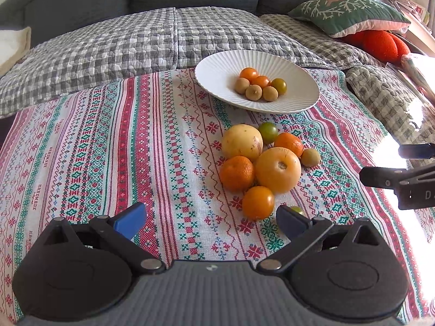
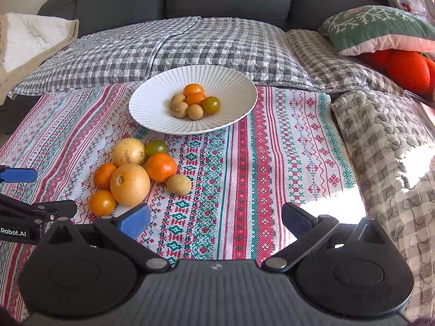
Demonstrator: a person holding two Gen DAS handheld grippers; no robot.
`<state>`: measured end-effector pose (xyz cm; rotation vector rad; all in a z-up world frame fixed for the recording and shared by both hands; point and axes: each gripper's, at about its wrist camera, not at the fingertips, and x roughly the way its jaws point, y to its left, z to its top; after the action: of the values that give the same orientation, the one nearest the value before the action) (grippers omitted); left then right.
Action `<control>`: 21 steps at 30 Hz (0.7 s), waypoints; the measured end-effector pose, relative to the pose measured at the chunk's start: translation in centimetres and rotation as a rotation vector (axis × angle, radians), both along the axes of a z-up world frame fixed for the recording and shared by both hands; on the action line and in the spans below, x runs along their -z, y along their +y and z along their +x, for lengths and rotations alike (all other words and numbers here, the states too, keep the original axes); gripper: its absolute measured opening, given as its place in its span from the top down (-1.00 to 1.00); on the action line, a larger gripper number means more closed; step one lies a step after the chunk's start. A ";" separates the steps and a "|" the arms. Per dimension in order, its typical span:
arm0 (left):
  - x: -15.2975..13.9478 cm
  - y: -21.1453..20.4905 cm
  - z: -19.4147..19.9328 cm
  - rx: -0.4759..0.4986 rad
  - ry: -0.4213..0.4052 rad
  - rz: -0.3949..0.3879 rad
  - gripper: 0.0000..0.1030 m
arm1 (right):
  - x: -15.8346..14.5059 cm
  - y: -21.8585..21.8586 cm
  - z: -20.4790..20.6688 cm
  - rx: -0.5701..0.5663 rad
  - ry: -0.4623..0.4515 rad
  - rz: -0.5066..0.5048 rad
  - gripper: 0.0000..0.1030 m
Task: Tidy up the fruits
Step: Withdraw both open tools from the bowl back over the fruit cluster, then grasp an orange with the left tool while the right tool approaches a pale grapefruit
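A white ribbed plate (image 1: 217,62) (image 2: 233,81) at the far side of the patterned cloth holds several small fruits (image 1: 258,84) (image 2: 194,103): orange tomatoes, brown longans and a green tomato. A loose pile lies on the cloth nearer me: two big yellow fruits (image 1: 277,169) (image 2: 130,183), two mandarins (image 1: 237,173) (image 2: 161,167), an orange tomato (image 1: 257,202) (image 2: 102,202), a green tomato (image 1: 267,132) (image 2: 156,147) and a longan (image 1: 310,157) (image 2: 179,184). My left gripper (image 1: 212,217) (image 2: 46,191) is open and empty, the orange tomato just ahead by its right finger. My right gripper (image 2: 216,218) (image 1: 383,163) is open and empty, right of the pile.
A small green fruit (image 1: 298,209) peeks from behind the left gripper's right finger. Behind the cloth is a grey sofa with a checkered quilt (image 2: 176,49). A green pillow (image 2: 380,27) and a red-orange plush (image 2: 407,68) lie at the right, a white blanket (image 2: 30,40) at the left.
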<state>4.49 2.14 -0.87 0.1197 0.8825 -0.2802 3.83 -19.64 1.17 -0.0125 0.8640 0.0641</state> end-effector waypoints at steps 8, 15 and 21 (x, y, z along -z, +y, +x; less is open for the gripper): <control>1.6 -0.1 0.7 -0.025 0.049 -0.052 -0.64 | 1.1 0.7 0.1 0.000 0.041 -0.062 -0.99; 2.4 -0.8 1.6 -0.004 0.064 -0.121 -0.13 | 1.5 0.4 0.5 0.015 0.056 -0.043 -0.99; 2.7 -1.7 2.1 0.028 0.053 -0.141 0.31 | 1.8 0.4 0.9 0.018 0.060 -0.042 -0.99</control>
<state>6.56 0.46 -3.56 -0.0065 0.9109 -0.3720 4.77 -19.22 -0.68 -0.0424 0.9257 0.0292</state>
